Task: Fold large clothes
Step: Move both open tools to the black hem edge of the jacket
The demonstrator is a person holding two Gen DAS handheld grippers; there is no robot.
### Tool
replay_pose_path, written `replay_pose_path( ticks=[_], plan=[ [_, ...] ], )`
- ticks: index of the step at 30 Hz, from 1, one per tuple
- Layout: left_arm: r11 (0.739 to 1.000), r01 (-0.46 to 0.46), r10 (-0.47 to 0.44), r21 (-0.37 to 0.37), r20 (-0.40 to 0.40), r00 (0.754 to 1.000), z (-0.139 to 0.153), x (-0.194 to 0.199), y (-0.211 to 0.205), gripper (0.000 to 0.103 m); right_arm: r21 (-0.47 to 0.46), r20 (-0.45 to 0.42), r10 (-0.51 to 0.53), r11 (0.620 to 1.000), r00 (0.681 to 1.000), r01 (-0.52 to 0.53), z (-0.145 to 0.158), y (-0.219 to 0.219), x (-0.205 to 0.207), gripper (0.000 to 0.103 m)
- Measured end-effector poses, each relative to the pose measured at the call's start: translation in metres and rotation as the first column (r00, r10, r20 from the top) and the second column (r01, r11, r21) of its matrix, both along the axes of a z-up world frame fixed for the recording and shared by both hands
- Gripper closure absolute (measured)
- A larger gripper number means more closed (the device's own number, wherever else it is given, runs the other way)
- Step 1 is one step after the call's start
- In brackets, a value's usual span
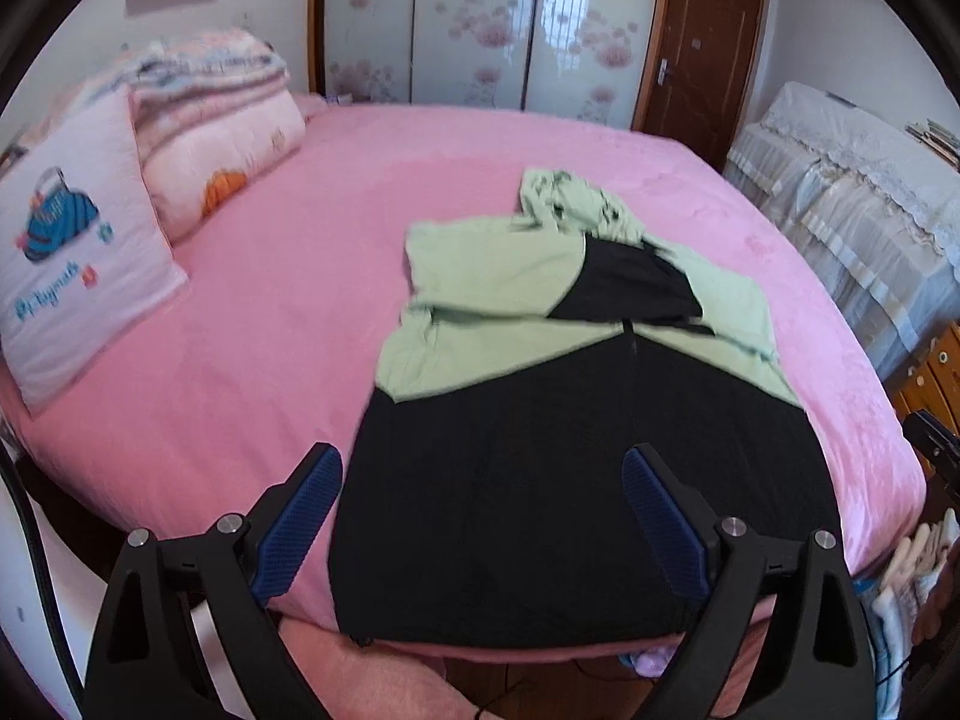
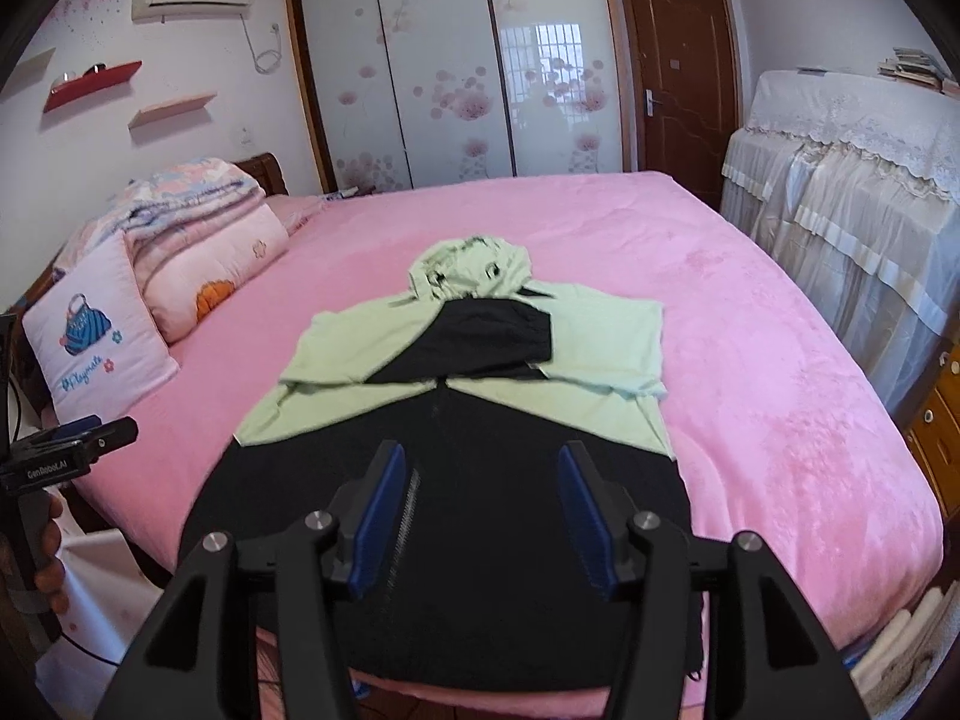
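A black and light green hooded jacket (image 1: 540, 432) lies flat on the pink bed (image 1: 270, 312), hood at the far end, both sleeves folded in across the chest. It also shows in the right wrist view (image 2: 468, 420), where its zipper (image 2: 403, 528) runs down the black lower part. My left gripper (image 1: 480, 462) is open and empty, held above the jacket's near hem. My right gripper (image 2: 480, 462) is open and empty, above the hem too. The left gripper (image 2: 78, 438) also shows at the left edge of the right wrist view.
A white cushion (image 1: 66, 252) and folded quilts (image 1: 222, 120) lie at the bed's left. A lace-covered piece of furniture (image 2: 840, 210) stands to the right. Wardrobe doors (image 2: 444, 72) and a brown door (image 2: 678, 72) are behind. The bed's near edge (image 2: 540, 690) is below the grippers.
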State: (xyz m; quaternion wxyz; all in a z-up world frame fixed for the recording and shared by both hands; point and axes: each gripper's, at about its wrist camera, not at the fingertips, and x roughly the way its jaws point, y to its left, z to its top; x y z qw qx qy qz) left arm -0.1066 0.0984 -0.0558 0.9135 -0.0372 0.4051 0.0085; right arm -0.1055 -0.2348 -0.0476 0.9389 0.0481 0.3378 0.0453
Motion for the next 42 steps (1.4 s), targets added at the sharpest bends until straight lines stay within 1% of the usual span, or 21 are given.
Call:
replay_pose_path(
  ticks=[2, 6, 10, 13, 15, 17, 20, 23, 25, 27, 28, 31, 38, 42],
  plan=[
    [1.0, -0.026, 0.025, -0.005, -0.046, 0.999, -0.019, 0.003, 0.008, 0.009, -0.017, -0.028, -0.013, 1.0, 1.0, 0.013, -0.014, -0.008, -0.003, 0.049],
    [0.999, -0.037, 0.035, -0.019, -0.115, 0.993, -0.047, 0.009, 0.018, 0.009, -0.024, -0.111, -0.037, 0.999, 0.993, 0.034, -0.047, -0.027, -0.007, 0.049],
    [1.0, -0.014, 0.011, -0.014, -0.161, 0.987, -0.073, 0.012, 0.026, 0.009, -0.035, -0.17, -0.057, 0.998, 0.984, 0.052, -0.073, -0.047, -0.011, 0.049],
    [1.0, -0.02, 0.019, -0.003, -0.221, 0.975, -0.101, 0.014, 0.036, 0.009, -0.042, -0.216, -0.072, 0.997, 0.974, 0.065, -0.093, -0.063, -0.014, 0.049],
    [0.999, -0.038, 0.04, 0.014, -0.251, 0.967, -0.117, 0.015, 0.043, 0.009, -0.04, -0.251, -0.088, 0.996, 0.964, 0.081, -0.107, -0.075, -0.013, 0.049],
    [0.997, -0.057, 0.071, 0.058, -0.284, 0.956, -0.134, 0.018, 0.05, 0.009, -0.043, -0.29, -0.117, 0.993, 0.95, 0.109, -0.121, -0.088, -0.01, 0.049],
    [0.993, -0.079, 0.105, 0.093, -0.322, 0.941, -0.154, 0.021, 0.062, 0.009, -0.021, -0.34, -0.155, 0.987, 0.928, 0.157, -0.14, -0.108, -0.007, 0.049],
    [0.991, -0.108, 0.128, 0.078, -0.34, 0.932, -0.166, 0.023, 0.075, 0.009, 0.037, -0.383, -0.176, 0.978, 0.907, 0.206, -0.156, -0.125, -0.007, 0.049],
    [0.991, -0.122, 0.132, 0.049, -0.353, 0.926, -0.173, 0.024, 0.083, 0.009, 0.077, -0.417, -0.175, 0.971, 0.892, 0.226, -0.168, -0.133, -0.007, 0.049],
    [0.992, -0.127, 0.124, 0.018, -0.36, 0.924, -0.177, 0.024, 0.088, 0.009, 0.097, -0.44, -0.165, 0.968, 0.883, 0.229, -0.176, -0.135, -0.006, 0.049],
    [0.991, -0.132, 0.125, 0.004, -0.362, 0.924, -0.179, 0.024, 0.09, 0.009, 0.093, -0.45, -0.165, 0.969, 0.877, 0.231, -0.18, -0.135, -0.006, 0.049],
    [0.989, -0.145, 0.124, -0.032, -0.36, 0.925, -0.18, 0.022, 0.095, 0.009, 0.094, -0.451, -0.146, 0.973, 0.881, 0.21, -0.185, -0.131, -0.003, 0.05],
    [0.983, -0.153, 0.106, -0.103, -0.36, 0.927, -0.186, 0.024, 0.109, 0.009, 0.04, -0.449, -0.146, 0.982, 0.881, 0.183, -0.19, -0.124, 0.002, 0.053],
    [0.985, -0.137, 0.09, -0.103, -0.367, 0.926, -0.189, 0.024, 0.112, 0.011, 0.055, -0.458, -0.141, 0.981, 0.877, 0.187, -0.192, -0.126, 0.005, 0.053]
  ],
)
